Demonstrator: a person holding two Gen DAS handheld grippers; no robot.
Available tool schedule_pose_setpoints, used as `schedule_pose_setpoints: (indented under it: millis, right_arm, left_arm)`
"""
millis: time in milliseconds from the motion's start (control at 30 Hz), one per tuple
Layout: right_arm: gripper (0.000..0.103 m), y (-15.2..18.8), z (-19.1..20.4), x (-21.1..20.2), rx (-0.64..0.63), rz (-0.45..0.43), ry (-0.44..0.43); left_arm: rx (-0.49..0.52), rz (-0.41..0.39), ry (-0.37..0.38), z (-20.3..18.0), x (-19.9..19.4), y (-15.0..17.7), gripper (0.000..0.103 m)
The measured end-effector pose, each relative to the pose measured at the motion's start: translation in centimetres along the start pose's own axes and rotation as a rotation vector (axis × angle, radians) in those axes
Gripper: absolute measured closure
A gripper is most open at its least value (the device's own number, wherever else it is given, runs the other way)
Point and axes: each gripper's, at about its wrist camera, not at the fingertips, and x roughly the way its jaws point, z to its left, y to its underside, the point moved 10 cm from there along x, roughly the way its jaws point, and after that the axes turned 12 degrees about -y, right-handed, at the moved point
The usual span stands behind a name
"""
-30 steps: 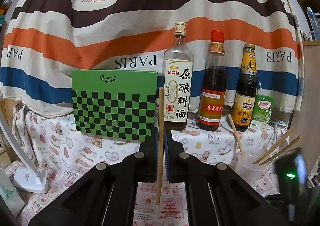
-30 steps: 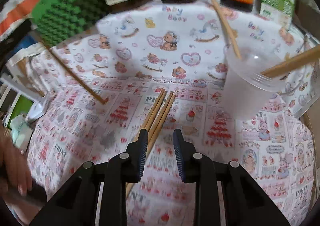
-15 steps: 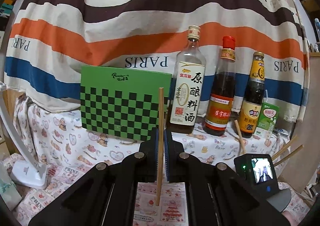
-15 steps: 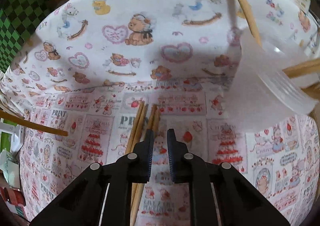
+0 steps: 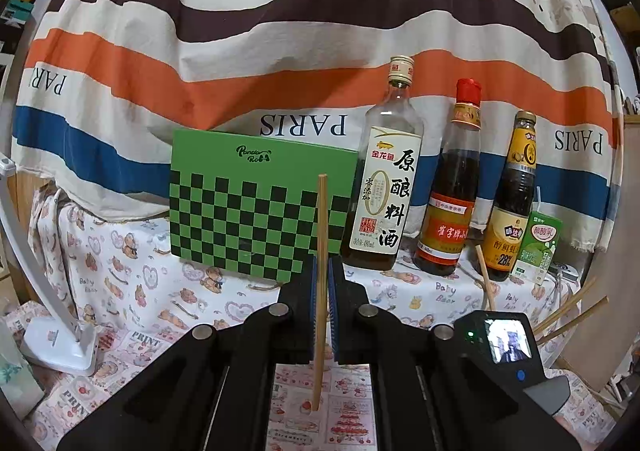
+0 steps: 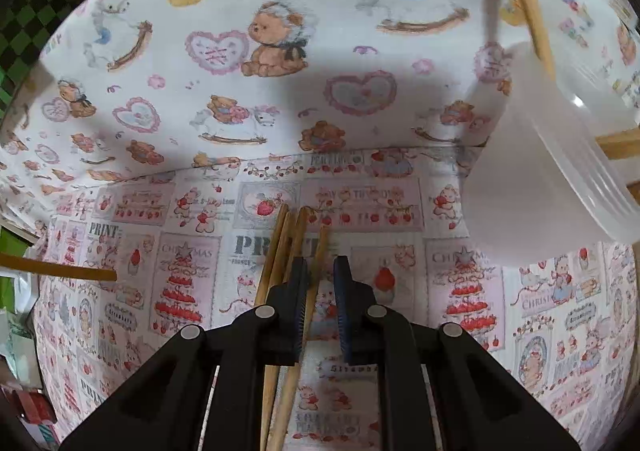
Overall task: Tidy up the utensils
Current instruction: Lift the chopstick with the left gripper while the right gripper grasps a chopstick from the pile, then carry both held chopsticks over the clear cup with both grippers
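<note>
My left gripper [image 5: 322, 275] is shut on one wooden chopstick [image 5: 321, 243] and holds it upright above the printed cloth. In the right wrist view, my right gripper [image 6: 320, 275] is open and low over several loose chopsticks [image 6: 280, 251] lying on the cloth; one chopstick [image 6: 319, 263] lies between its jaws, the others just left of the left finger. A frosted plastic cup [image 6: 552, 167] with chopsticks sticking out stands to the right. The left-held chopstick's tip [image 6: 60, 270] shows at far left.
Three sauce bottles [image 5: 386, 187] and a green drink carton [image 5: 538, 247] stand at the back, beside a green checkered box [image 5: 256, 207]. A white lamp base [image 5: 60, 343] sits at left. The right gripper's camera body [image 5: 504, 347] is at lower right.
My right gripper has dropped closer to the loose chopsticks, one now between its jaws. My left gripper has drifted left and back, still holding its chopstick upright.
</note>
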Motion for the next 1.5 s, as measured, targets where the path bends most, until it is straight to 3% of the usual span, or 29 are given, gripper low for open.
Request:
schedule_pose_setpoints:
  millis: [200,333,600,833,1167,1500]
  right_arm:
    - [0.097,-1.7,0.7,0.7,0.012,-0.001,-0.010]
    - [0.098,-1.5,1.4,-0.3,0.012,-0.059,-0.141]
    - [0.098,-3.1,5.8,-14.0,-0.189,-0.403,-0.220]
    - [0.098,-1.8,6.6,-24.0,-0.299,-0.692,-0.160]
    - [0.098,-1.2,4.8,-30.8,-0.351,-0.895,-0.153]
    - [0.098,-3.2,-1.9,-35.4,-0.232,-1.064,-0.153]
  left_arm:
    - [0.007,-0.013,-0.001,0.0,-0.3,-0.3,0.098]
    - [-0.002,-0.023,-0.002,0.2,-0.6,-0.6,0.098]
    - [0.024,-0.036,-0.012,-0.3,-0.9,-0.7,0.098]
    - [0.024,-0.037,-0.004,-0.7,-1.3,-0.8,0.098]
    - [0.010,-0.036,0.045,-1.9,-2.2,-1.0,0.098]
    - [-0.015,-0.030,0.202,-6.2,-3.7,-2.7,0.098]
